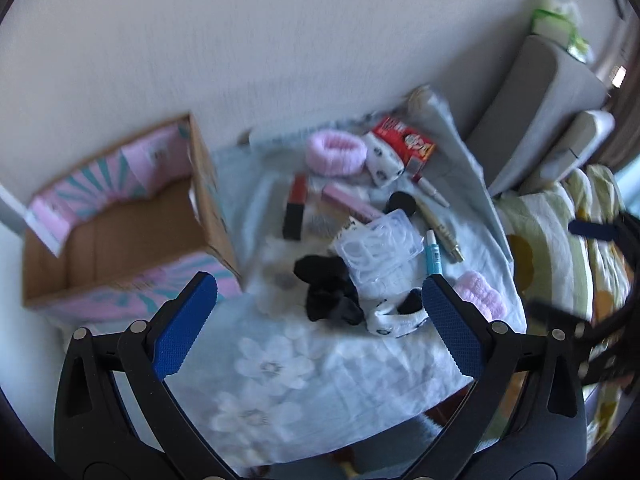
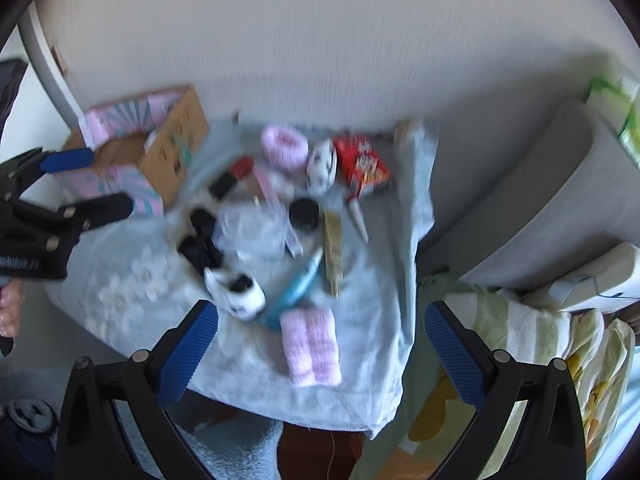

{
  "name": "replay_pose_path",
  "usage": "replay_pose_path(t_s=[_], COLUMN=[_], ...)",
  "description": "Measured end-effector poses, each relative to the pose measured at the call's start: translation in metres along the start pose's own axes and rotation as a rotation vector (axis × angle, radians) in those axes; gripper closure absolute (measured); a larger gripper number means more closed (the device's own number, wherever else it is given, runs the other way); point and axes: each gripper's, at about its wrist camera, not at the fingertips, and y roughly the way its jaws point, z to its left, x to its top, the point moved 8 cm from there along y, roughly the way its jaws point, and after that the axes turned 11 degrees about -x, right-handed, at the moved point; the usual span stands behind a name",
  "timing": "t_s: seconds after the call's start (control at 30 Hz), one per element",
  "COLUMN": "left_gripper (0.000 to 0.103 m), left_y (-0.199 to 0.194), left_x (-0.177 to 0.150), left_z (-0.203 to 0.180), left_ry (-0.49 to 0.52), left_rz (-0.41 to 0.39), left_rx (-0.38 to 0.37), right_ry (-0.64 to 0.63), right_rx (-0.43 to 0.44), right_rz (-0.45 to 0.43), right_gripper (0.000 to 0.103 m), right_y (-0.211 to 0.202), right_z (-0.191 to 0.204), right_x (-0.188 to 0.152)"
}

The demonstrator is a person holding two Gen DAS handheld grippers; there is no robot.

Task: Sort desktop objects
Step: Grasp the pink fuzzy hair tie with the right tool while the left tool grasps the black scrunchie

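Overhead, left gripper [image 1: 320, 294] released, empty; right gripper [image 2: 321, 322] likewise; red box [image 1: 404, 142] print blurred, unreadable.

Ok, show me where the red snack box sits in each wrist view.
Left wrist: red snack box upper centre-right, at the cloth's far edge.
Right wrist: red snack box upper centre, near the wall.
Shared landmark: the pink fluffy ring, to its left in both.
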Motion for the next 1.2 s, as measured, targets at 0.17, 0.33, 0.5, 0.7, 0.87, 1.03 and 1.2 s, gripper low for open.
replay_pose_path(t_s=[0.17, 0.33, 0.5, 0.7, 0.87, 1.03, 1.2], left_gripper=[0.003, 0.007, 0.013, 0.013, 0.016, 0.026, 0.029], left_y=[0.035, 0.066, 0.089, 0.093, 0.095, 0.095, 0.100], left_x=[-0.011, -0.024, -0.041, -0.042, -0.042, -0.046, -0.047], left_z=[0.004, 0.018, 0.035, 0.037, 0.038, 0.038, 0.038], left_ry=[-0.133, -0.231, -0.285, -0.240, -0.226, -0.192, -0.142], left_rz=[0.011, 0.004, 0.030, -0.015, -0.045, -0.053, -0.063], left_rx=[0.019, 0.063, 0.082, 0.067, 0.059, 0.072, 0.099], right_ry=[-0.090, -0.151, -0.178, -0.214, -0.255, -0.325, -0.350], right_rx=[0.059, 0.104, 0.159, 0.187, 0.197, 0.197, 0.194], right_rz=[0.031, 0.053, 0.077, 0.083, 0.079, 0.071, 0.080], right_gripper=[0.000, 0.001, 0.002, 0.002, 0.007, 0.021, 0.033], right_y=[0.033, 0.058, 0.078, 0.092, 0.097, 0.100, 0.106], right_z=[0.009, 0.017, 0.019, 0.018, 0.022, 0.024, 0.020], right_x=[-0.015, -0.026, -0.037, -0.042, -0.046, -0.051, -0.056])
